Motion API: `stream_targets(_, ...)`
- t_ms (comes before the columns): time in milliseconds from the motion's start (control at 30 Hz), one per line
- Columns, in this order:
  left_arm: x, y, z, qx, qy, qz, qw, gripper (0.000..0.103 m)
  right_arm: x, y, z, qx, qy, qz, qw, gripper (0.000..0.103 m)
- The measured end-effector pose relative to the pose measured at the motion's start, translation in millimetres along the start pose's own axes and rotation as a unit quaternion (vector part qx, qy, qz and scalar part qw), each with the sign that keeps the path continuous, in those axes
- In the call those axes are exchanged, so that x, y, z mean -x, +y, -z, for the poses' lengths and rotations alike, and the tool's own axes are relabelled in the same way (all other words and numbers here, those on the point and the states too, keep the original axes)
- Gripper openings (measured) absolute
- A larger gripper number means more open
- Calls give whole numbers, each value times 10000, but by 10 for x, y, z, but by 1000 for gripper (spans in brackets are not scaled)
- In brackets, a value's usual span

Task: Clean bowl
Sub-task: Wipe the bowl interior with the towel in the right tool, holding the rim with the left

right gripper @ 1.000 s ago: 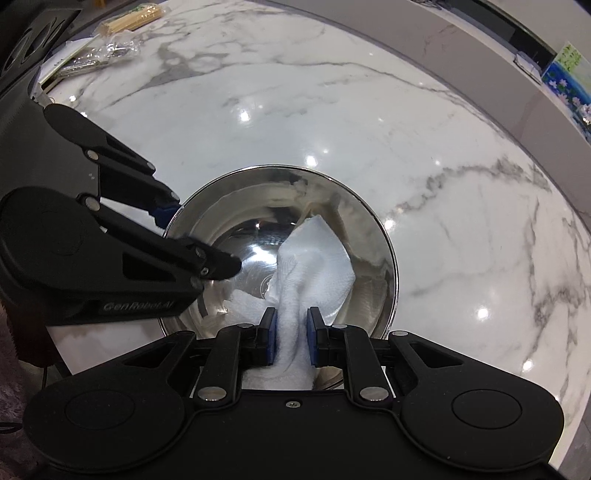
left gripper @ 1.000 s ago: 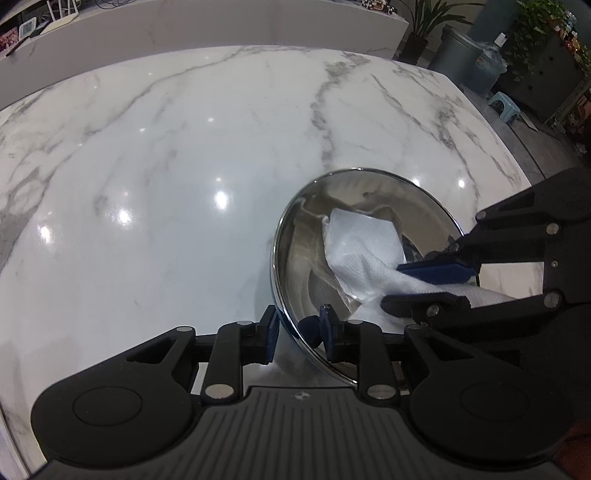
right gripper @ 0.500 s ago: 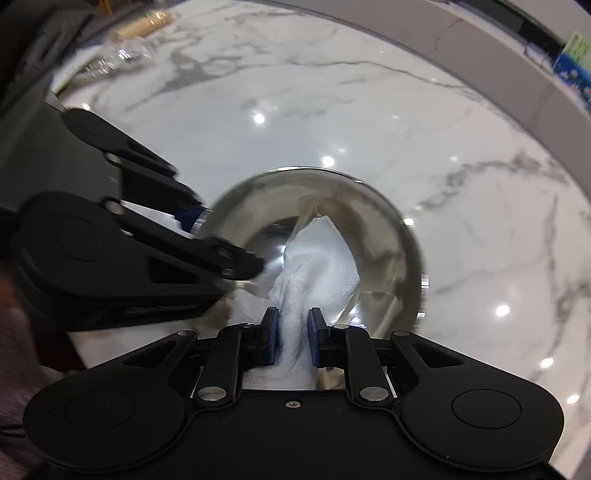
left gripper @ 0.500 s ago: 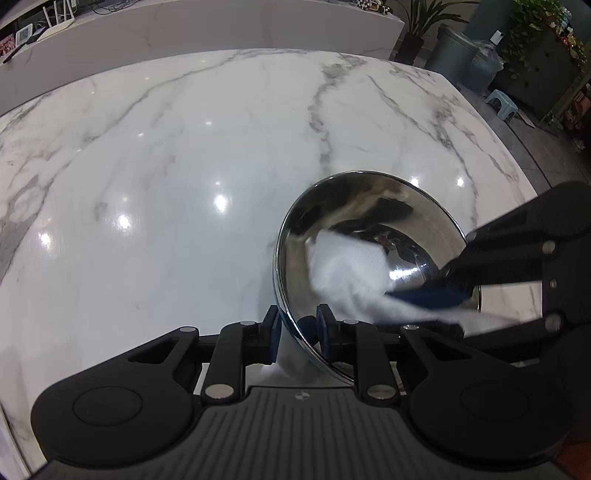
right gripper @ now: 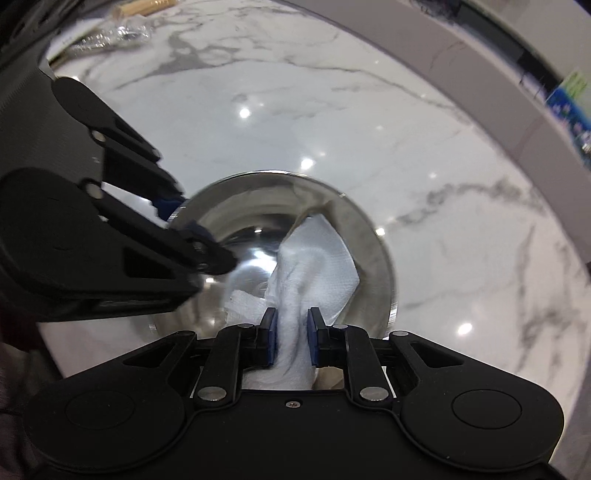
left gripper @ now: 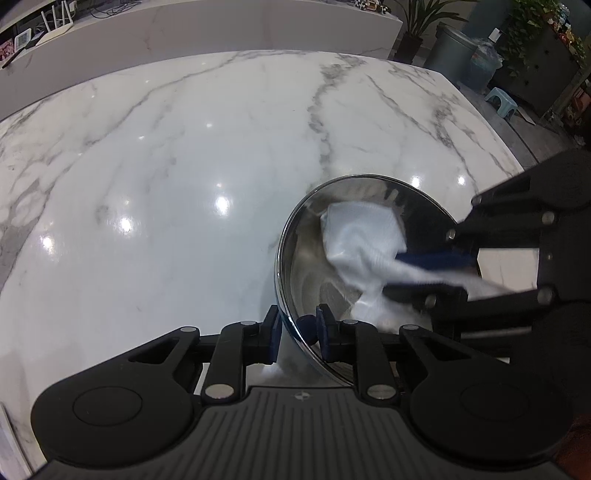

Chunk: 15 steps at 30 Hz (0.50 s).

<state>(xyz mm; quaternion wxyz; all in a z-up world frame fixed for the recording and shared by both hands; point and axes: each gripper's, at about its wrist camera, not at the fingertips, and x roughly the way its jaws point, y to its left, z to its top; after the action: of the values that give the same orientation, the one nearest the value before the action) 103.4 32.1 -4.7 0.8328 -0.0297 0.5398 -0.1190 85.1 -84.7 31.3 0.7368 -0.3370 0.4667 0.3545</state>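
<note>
A shiny steel bowl [left gripper: 295, 236] stands tilted on the white marble counter [left gripper: 184, 184]. My left gripper [left gripper: 297, 326] is shut on the bowl's near rim, one finger outside and one inside. My right gripper [right gripper: 291, 334] is shut on a white paper towel [right gripper: 314, 262] and presses it against the bowl's [right gripper: 373, 258] inner wall. In the left wrist view the towel [left gripper: 362, 240] lies spread inside the bowl, with the right gripper [left gripper: 428, 269] reaching in from the right. In the right wrist view the left gripper [right gripper: 195, 225] holds the rim at the left.
A low marble wall [left gripper: 221, 33] runs behind the counter. A grey bin [left gripper: 454, 55], plants and a small stool [left gripper: 504, 101] stand on the floor at far right. Clear wrapping and wooden sticks [right gripper: 122, 26] lie at the counter's far corner.
The right gripper has swept the towel around inside the bowl, from the near side toward the far wall. The left gripper keeps its hold on the rim; the bowl has shifted slightly.
</note>
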Motion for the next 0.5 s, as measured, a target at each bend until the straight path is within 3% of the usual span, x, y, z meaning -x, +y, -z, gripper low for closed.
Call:
stream_targets(200,1,-12,6,-31,-13,-15,10000,17,-1,-6,15,64,13,25,10000,15)
stream_targets(500,9,-37,14,-82,-33,-22,10000,17,-3,-31,16,-400,-65,-925,9949,15)
